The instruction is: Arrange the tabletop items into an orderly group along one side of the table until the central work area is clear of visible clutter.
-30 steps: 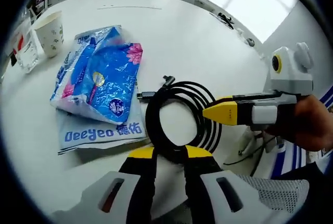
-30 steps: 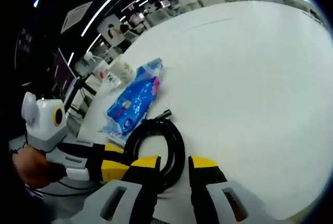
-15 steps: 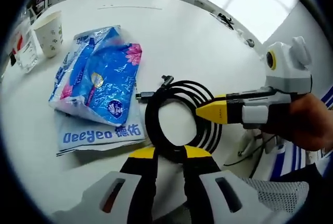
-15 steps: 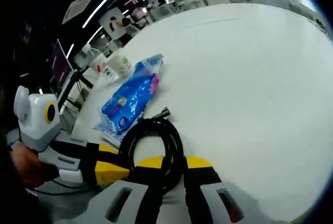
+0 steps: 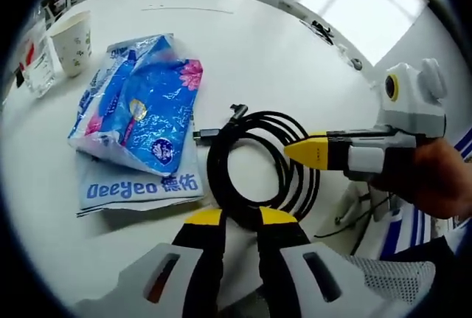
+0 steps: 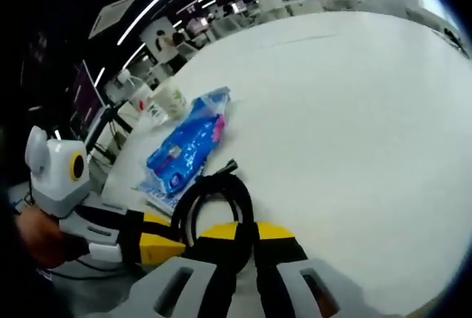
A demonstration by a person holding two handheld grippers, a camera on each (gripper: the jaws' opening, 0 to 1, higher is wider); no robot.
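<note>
Left gripper view: left gripper [image 5: 233,217] at bottom centre, yellow tips nearly together and pinching the near edge of the coiled black cable [image 5: 258,163]. The coil lies flat on the white table [image 5: 280,45], centre frame, its plug ends poking out toward the upper left of the loop.

Right gripper [image 5: 313,151] comes in from the right edge, held by a hand [image 5: 435,178]. Its yellow tip sits on the right side of the coil; from this angle the jaws overlap, so spread can't be judged here.

Right gripper view: right gripper [image 6: 237,232] at bottom centre, tips pressed close with the cable [image 6: 214,200] bundle running between them, so it looks clamped on the cable, though the contact point is partly hidden by the jaws. Left gripper [image 6: 158,246] shows at lower left, its yellow tip at the coil's edge.

Blue tissue pack [image 5: 140,104] lies left of centre in the left gripper view, just beside the coil, its "Deeyeo" flap toward the bottom of the frame. Same pack [image 6: 188,144] sits left of centre in the right gripper view, just above the cable.

Paper cup [image 5: 71,39] stands upright at upper left, apart from the pack. A clear container [image 5: 33,63] with a red label is just left of the cup. Cup [image 6: 173,100] also visible upper left in the right gripper view.
</note>
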